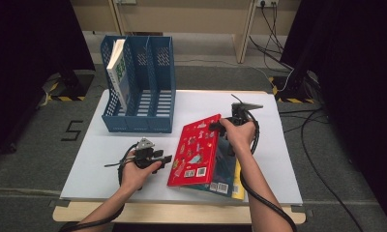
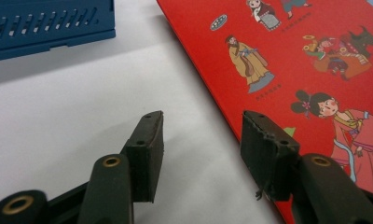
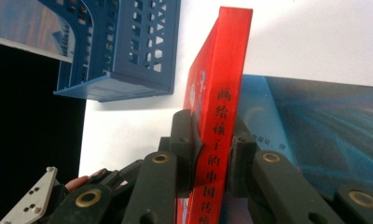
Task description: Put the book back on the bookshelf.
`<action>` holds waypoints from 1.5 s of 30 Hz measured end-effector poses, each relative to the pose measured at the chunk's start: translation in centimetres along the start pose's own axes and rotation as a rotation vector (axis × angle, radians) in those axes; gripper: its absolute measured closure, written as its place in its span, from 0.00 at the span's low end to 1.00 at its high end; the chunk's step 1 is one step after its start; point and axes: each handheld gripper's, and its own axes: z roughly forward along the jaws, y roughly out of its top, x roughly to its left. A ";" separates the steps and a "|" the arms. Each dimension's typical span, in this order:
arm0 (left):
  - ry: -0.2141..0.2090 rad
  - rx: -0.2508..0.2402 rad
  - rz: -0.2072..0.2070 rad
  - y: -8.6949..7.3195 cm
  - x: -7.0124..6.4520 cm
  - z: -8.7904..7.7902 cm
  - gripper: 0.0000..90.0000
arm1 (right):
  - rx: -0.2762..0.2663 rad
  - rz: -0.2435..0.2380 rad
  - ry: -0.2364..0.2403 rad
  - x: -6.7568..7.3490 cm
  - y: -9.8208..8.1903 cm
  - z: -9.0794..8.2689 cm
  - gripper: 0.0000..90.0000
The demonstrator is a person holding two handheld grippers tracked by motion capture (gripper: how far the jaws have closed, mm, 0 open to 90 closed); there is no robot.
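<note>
The right gripper (image 3: 211, 154) clamps the red hardcover book (image 1: 196, 150) by its spine; stiff, smooth-covered, probably heavy. The left gripper (image 2: 201, 140) stands released beside it.

The right gripper (image 1: 219, 124) reaches from the right over the far right corner of a red book (image 1: 197, 151) and grips that edge, its hand (image 1: 240, 135) just behind it. The red book tilts up on that side, above a blue book (image 1: 225, 166) and a yellow one (image 1: 238, 186) beneath it. The left gripper (image 1: 168, 158) lies low on the white table (image 1: 95, 159), its tips just beside the red book's left edge, hand (image 1: 136, 174) behind it. Well beyond the left gripper stands a blue file rack (image 1: 139, 84) with a white and green book (image 1: 118, 72) leaning in its left slot.
</note>
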 end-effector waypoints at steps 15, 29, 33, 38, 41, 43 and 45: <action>-0.001 -0.019 0.010 1.0 -0.1 -0.3 0.52 | -0.058 -0.019 0.014 1.2 0.8 -0.6 0.88; -0.019 -0.017 0.030 1.9 -0.7 0.1 0.46 | -0.135 -0.029 0.013 2.0 1.5 -1.7 0.89; -0.023 -0.025 0.034 2.1 -0.7 0.0 0.45 | -0.160 -0.043 0.006 2.4 1.8 -1.9 0.89; -0.027 -0.034 0.037 2.5 -0.9 -0.1 0.44 | -0.183 -0.058 -0.005 2.8 2.0 -2.1 0.89; -0.033 -0.040 0.043 2.8 -1.1 -0.1 0.44 | -0.202 -0.057 -0.007 3.0 2.2 -2.1 0.89; -0.035 -0.042 0.048 3.1 -1.3 -0.2 0.44 | -0.208 -0.062 -0.010 3.1 2.2 -2.2 0.89; -0.038 -0.047 0.056 3.4 -1.5 -0.2 0.44 | -0.216 -0.064 -0.013 3.2 2.3 -2.2 0.89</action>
